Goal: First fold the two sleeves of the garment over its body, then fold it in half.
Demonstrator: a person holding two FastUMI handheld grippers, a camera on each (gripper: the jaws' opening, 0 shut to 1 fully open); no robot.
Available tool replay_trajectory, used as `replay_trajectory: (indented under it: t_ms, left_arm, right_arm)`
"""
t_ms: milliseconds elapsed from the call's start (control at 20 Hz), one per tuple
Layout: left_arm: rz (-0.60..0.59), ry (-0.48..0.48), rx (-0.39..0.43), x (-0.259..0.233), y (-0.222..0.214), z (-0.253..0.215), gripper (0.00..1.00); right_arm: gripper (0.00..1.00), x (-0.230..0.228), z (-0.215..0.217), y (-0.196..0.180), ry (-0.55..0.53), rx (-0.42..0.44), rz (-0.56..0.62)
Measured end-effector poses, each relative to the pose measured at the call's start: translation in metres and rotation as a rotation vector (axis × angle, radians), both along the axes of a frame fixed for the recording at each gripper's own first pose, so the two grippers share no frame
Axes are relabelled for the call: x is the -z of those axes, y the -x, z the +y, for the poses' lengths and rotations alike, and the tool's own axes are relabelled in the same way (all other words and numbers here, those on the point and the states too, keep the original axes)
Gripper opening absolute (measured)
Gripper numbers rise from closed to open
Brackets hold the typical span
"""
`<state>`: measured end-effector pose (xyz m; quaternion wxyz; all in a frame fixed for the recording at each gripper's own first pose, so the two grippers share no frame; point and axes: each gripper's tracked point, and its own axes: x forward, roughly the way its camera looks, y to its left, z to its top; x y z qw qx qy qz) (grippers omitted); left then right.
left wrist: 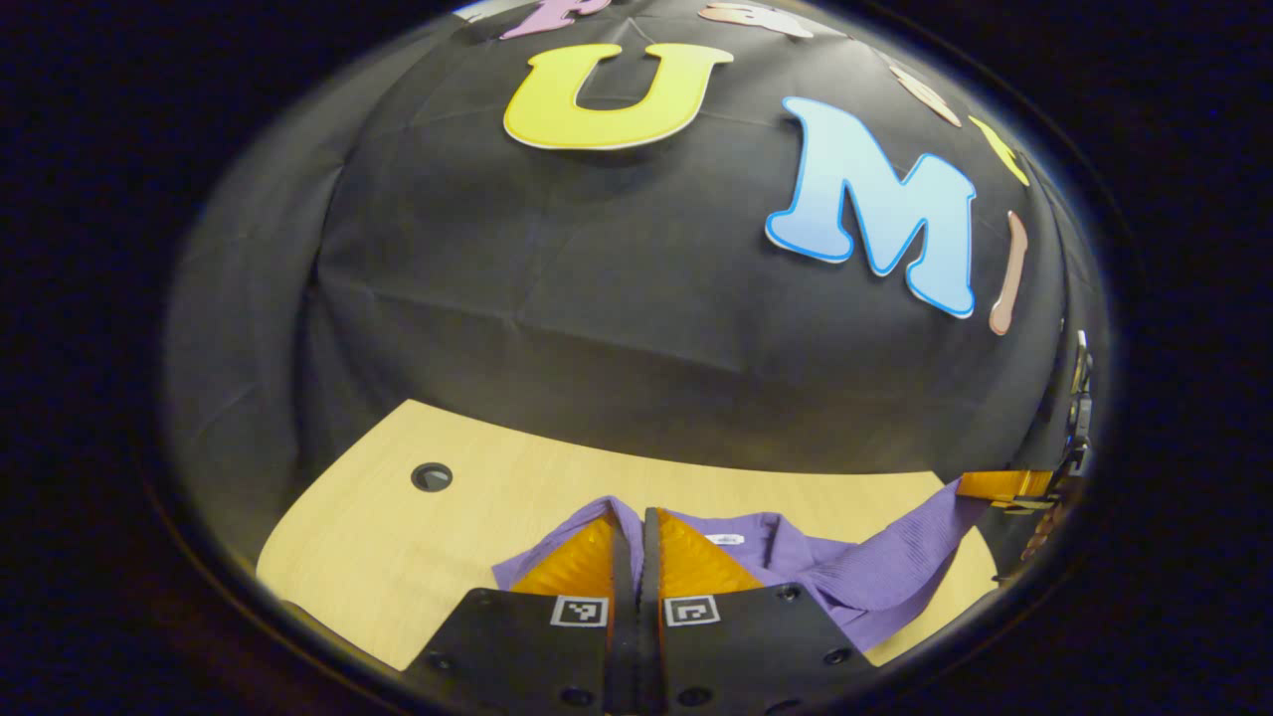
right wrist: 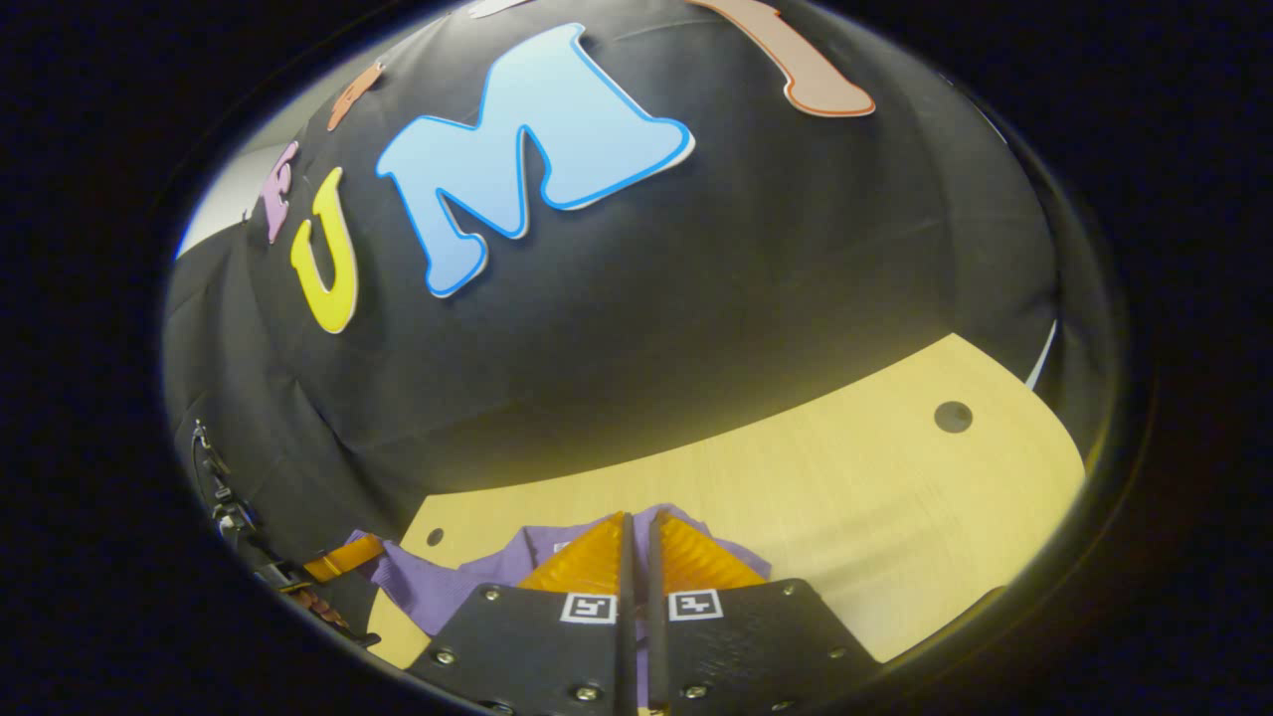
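The purple shirt (left wrist: 796, 572) is lying on the wooden table (left wrist: 398, 557), close to the near edge, with its collar and a small white neck label facing up. In the left gripper view one part of it — a sleeve or a side edge, it is hard to say which — is being lifted off the table, rising in a taut band toward the right gripper (left wrist: 1004, 485) at the far right edge. The right gripper view is showing the matching sight: cloth on the other side is being drawn up toward the left gripper (right wrist: 343, 559) at the lower left.

Both grippers are pressing their fingers nearly together, each leaving only a thin slit. The left gripper (left wrist: 636, 517) is sitting right over the purple cloth near the collar, and the right gripper (right wrist: 636, 522) is doing the same on its side; each appears to be pinching a fold of shirt, though the cloth between the fingers is not plainly visible.

As a judgement, the task is sitting in its early part — the shirt is being raised at both sides, no sleeve is clearly resting folded over the body, and the fold in half is not yet done. Beyond the shirt, the table is showing a round cable hole (left wrist: 432, 477) and the dark cloth wall behind.
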<state>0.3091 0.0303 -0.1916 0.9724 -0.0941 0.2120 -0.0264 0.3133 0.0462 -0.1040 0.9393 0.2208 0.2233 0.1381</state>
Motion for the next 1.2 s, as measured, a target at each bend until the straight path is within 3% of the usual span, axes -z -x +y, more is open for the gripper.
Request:
replay_trajectory:
  t_ms: [400,700,750,800,900,1050,1150,1200]
  left_arm:
    - [0.022,-0.069,-0.083,0.061,-0.048,0.013,0.06]
    - [0.052,-0.131,-0.105,0.087,-0.058,0.012,0.11]
    - [0.062,-0.140,-0.106,0.090,-0.056,0.011,0.11]
    - [0.072,-0.151,-0.109,0.092,-0.055,0.011,0.15]
    - [0.080,-0.157,-0.114,0.092,-0.054,0.008,0.24]
    - [0.083,-0.135,-0.107,0.087,-0.046,0.001,0.57]
    - [0.064,-0.151,-0.107,0.077,-0.040,0.001,0.80]
    - [0.051,-0.158,-0.105,0.070,-0.036,0.001,0.91]
  right_arm:
    - [0.04,0.060,-0.001,-0.059,0.046,0.026,0.061]
    - [0.04,0.095,-0.002,-0.071,0.190,0.026,0.064]
    - [0.10,0.096,-0.001,-0.069,0.217,0.021,0.062]
    - [0.06,0.098,-0.002,-0.069,0.246,0.016,0.057]
    - [0.07,0.097,-0.005,-0.067,0.305,0.009,0.041]
    - [0.22,0.082,-0.002,-0.051,0.359,-0.007,0.016]
    - [0.52,0.071,-0.006,-0.050,0.401,0.006,-0.022]
    - [0.56,0.061,-0.008,-0.045,0.414,0.017,-0.043]
